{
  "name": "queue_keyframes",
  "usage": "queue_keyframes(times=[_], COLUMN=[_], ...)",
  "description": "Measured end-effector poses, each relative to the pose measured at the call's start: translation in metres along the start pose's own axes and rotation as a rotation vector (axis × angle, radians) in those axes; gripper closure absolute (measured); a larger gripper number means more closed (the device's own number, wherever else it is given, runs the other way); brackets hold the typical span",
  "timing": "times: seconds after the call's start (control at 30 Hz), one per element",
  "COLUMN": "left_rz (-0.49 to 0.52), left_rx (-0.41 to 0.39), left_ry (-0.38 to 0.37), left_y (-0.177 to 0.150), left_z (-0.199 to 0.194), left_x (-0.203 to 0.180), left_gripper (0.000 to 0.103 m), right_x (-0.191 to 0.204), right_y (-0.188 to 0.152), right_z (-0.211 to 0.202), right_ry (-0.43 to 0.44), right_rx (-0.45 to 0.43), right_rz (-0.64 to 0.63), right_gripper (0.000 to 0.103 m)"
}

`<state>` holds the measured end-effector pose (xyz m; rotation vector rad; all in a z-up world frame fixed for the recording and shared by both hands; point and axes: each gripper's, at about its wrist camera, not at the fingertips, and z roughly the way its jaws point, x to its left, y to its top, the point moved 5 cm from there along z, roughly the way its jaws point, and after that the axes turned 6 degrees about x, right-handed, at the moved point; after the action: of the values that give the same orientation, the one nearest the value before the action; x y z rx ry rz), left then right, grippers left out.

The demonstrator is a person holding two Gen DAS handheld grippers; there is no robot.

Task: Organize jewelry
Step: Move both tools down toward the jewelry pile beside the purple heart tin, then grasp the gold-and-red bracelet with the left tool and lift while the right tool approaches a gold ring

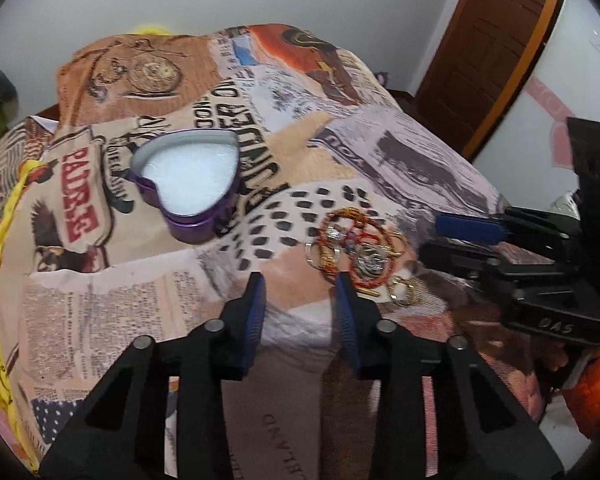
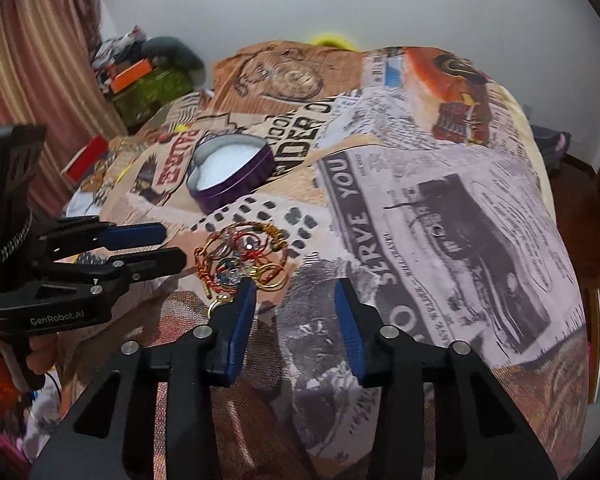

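On a bed covered by a newspaper-print bedspread [image 1: 400,148], a small heap of jewelry [image 1: 358,246] lies tangled together: red and gold beaded bangles, thin gold rings and a few silver pieces. The left hand-held gripper [image 1: 300,286] has its blue-padded fingers spread apart with nothing between them; the heap sits just ahead of it and slightly to the right, and its right finger pad [image 1: 346,312] overlaps the near edge of the heap in its own view, though contact cannot be told. Further ahead and to its left stands an open purple heart-shaped tin [image 1: 186,184] with a white lining, apart from the heap. The right hand-held gripper [image 2: 294,294] is likewise spread wide and holds nothing; from its camera the jewelry lies just ahead and to its left, at the tip of its left finger pad [image 2: 242,312], and the tin stands beyond the heap. The two grippers face the heap from opposite sides, each showing at the edge of the other's view. A brown wooden door [image 1: 496,40] stands behind the bed.
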<state>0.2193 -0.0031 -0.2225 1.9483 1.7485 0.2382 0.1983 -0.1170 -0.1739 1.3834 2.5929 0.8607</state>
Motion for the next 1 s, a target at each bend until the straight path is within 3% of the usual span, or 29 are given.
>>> queue_keyframes(times=[0.2,0.43,0.67,0.77,1.0], left_rz=[0.025,-0.003,-0.03,-0.04,-0.017], left_rx=[0.006,0.017,0.033,0.027,-0.002], left_ry=[0.001,-0.028,-0.068,-0.073,-0.035], left_y=[0.003,0.009,0.01,0.009,0.008], left_z=[0.006,0.016,0.022,0.023,0.017], left_x=[-0.011,-0.011,-0.008,-0.006,-0.01], left_gripper=[0.074,0.074,0.087,0.093,0.097], right_x=[0.002,0.007,0.013,0.014,0.014], right_y=[0.004,0.008,0.009,0.008,0.007], right_z=[0.015,0.022,0.028,0.028,0.022], right_ry=[0.002,-0.024,-0.036,-0.03,-0.026], right_rx=[0.037,0.04,0.038,0.034,0.017], right_rz=[-0.041,-0.084,-0.116,-0.118,-0.109], right_gripper=[0.077,0.077,0.086,0.095,0.097])
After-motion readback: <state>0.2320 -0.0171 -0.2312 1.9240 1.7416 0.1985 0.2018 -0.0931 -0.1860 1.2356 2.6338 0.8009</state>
